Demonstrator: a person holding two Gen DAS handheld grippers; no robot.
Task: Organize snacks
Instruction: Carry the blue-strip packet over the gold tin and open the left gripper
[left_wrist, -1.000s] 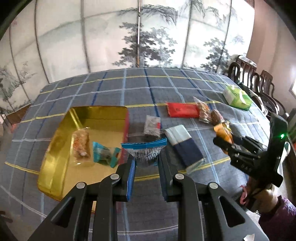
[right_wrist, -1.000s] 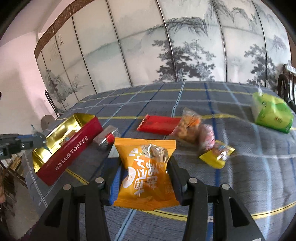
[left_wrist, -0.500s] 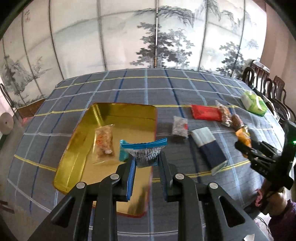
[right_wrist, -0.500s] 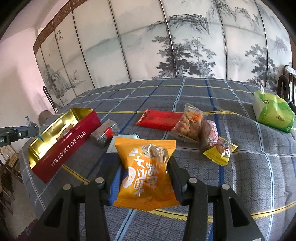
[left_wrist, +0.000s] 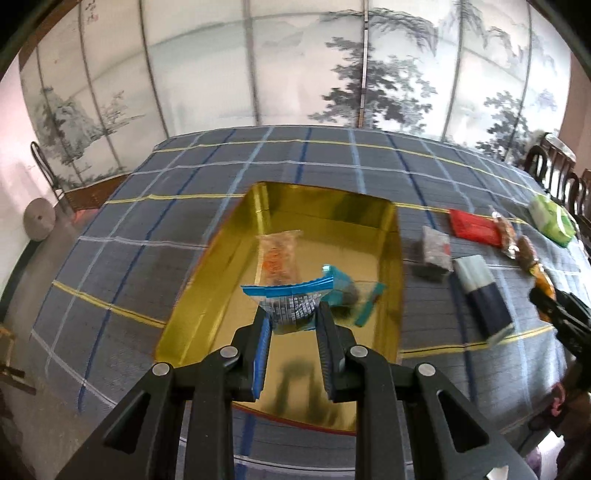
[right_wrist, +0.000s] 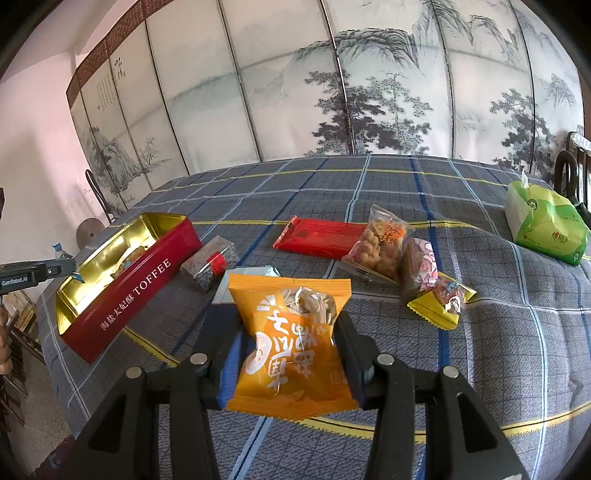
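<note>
A blue-topped snack packet (left_wrist: 291, 304) is pinched by the closed left gripper (left_wrist: 291, 321) above the gold tin (left_wrist: 207, 295); an orange packet (right_wrist: 291, 347) is clamped by the right gripper (right_wrist: 291, 350), tin at ten o'clock. Released early, the blue packet could land on the tin's near rim and slide out.

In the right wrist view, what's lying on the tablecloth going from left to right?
Red toffee tin → small grey packet → flat red packet → clear bag of fried snacks → yellow packet → green tissue pack.
</note>
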